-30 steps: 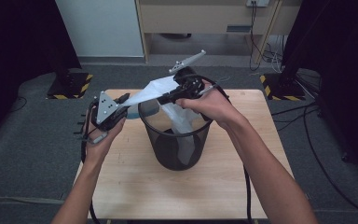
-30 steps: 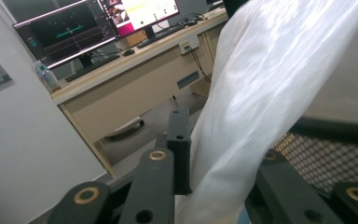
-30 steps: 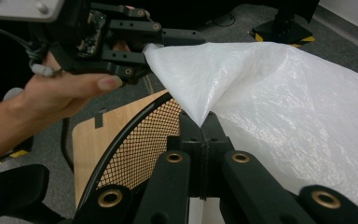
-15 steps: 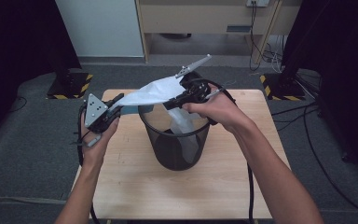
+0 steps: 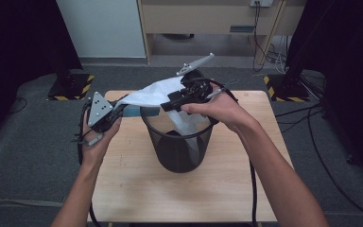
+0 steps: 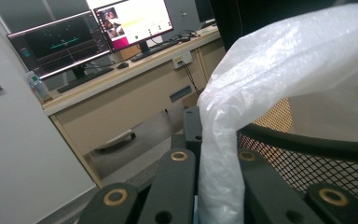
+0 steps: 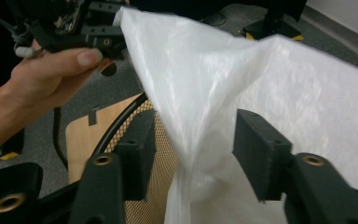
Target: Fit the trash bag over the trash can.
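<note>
A black mesh bin (image 5: 170, 156) stands on the wooden table (image 5: 137, 189). A white plastic bag (image 5: 156, 92) hangs inside it and stretches out over the left rim. My left gripper (image 5: 125, 108) is left of the bin. Its jaws have just been closing and are shut on the bag's edge (image 6: 298, 60), close to the bin's rim (image 6: 317, 142). My right gripper (image 5: 168, 105) hovers over the bin's far rim. Its jaws have just been opening and stand apart (image 7: 193, 144); the bag (image 7: 242, 70) hangs loose between them above the mesh (image 7: 163, 135).
A pale desk (image 6: 135, 88) with monitors (image 6: 130, 21) stands behind the table. Cables (image 5: 307, 118) lie on the grey floor to the right, and yellow-black striped stand bases (image 5: 71, 90) sit at both far corners. The table's near half is bare wood.
My right gripper's jaws have opened off the bag. My left gripper has shifted slightly left, drawing the bag's edge out past the bin's rim.
</note>
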### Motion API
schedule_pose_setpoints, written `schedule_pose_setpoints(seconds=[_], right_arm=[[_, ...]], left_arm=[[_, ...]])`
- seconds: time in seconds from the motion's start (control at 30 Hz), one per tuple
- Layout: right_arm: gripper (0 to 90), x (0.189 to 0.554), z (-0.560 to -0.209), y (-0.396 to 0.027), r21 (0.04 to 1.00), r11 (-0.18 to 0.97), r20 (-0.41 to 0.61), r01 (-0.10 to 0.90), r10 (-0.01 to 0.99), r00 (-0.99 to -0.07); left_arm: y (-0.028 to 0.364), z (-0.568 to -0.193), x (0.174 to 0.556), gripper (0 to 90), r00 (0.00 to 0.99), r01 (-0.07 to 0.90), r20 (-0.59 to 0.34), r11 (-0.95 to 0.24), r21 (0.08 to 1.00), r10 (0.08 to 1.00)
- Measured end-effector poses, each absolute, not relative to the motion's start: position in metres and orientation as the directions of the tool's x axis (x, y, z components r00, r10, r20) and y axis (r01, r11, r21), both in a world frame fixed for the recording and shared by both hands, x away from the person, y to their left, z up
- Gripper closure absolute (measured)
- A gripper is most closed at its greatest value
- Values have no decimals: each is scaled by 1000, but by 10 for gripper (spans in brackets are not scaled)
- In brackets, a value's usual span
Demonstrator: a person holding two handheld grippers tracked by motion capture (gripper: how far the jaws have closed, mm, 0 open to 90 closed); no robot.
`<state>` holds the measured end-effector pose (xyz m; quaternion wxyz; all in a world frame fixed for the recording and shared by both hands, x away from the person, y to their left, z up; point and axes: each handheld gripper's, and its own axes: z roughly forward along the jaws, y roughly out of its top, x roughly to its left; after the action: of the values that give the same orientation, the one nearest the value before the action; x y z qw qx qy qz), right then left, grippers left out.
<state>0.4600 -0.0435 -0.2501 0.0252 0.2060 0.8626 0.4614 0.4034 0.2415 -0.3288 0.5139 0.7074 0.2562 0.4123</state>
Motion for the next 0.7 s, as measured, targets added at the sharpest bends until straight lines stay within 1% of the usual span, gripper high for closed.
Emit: schedule_pose_setpoints(seconds=[0.07,0.17,0.27,0.3,0.37,0.4,0.47,0.5,0.57,0.7], right_arm=[[375,462,-248,-40,811,483,143,331,384,-912],[313,464,-248,-34,813,471,146,342,404,-903],[288,468,-251,-27,800,483,150,356,414,-898],[327,469,-252,-26,796,488,149,358,416,-897],[460,469,-254,-23,793,499,143,349,404,-903],[598,469,-255,-22,791,506,136,345,404,-905],[755,470,-255,-22,788,510,141,345,396,-907],[816,470,-255,-23,785,515,142,345,392,-909],[888,470,-255,-23,780,520,152,348,382,-911],[900,470,-254,-25,780,521,156,347,375,-914]], left_arm=[[240,-328,404,896,531,-60,321,-342,938,784],[238,-327,404,895,534,-61,323,-346,936,781],[237,-325,403,895,536,-67,329,-350,935,777],[236,-324,403,895,537,-69,330,-349,935,777],[236,-323,402,893,537,-75,330,-347,935,776],[236,-323,402,891,537,-76,332,-348,935,775],[237,-324,401,883,536,-75,331,-346,935,777],[237,-325,402,877,535,-73,330,-346,935,778],[237,-327,402,857,530,-71,325,-341,937,783],[238,-334,404,796,519,-58,318,-338,939,794]])
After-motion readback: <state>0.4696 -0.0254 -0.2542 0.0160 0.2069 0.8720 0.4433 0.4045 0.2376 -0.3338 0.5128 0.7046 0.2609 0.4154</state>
